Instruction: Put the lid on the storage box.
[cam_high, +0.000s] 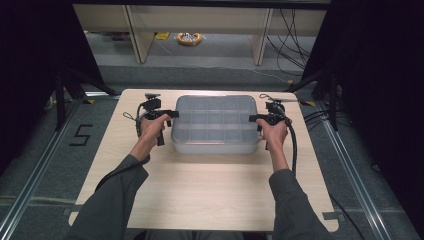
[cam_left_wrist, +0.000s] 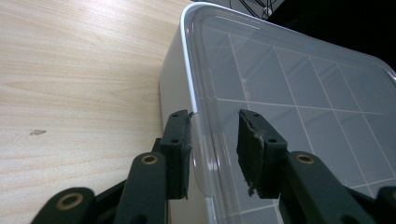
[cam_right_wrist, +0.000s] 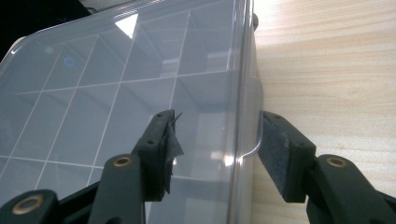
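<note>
A clear plastic compartment box (cam_high: 215, 122) with its lid on lies in the middle of the wooden table (cam_high: 210, 190). My left gripper (cam_high: 171, 114) is at the box's left edge. In the left gripper view it (cam_left_wrist: 212, 135) is open, one jaw outside the box wall (cam_left_wrist: 175, 93) and the other above the lid. My right gripper (cam_high: 253, 118) is at the box's right edge. In the right gripper view it (cam_right_wrist: 219, 140) is open and straddles the box rim (cam_right_wrist: 243, 93), where a small latch tab (cam_right_wrist: 254, 140) sticks out. The compartments look empty through the lid.
Bare tabletop (cam_left_wrist: 70, 70) lies around the box, widest on the near side. Beyond the far edge are the floor, pale furniture legs (cam_high: 137, 40), loose cables (cam_high: 292, 45) and a yellow roll (cam_high: 189, 38). Dark curtains hang at both sides.
</note>
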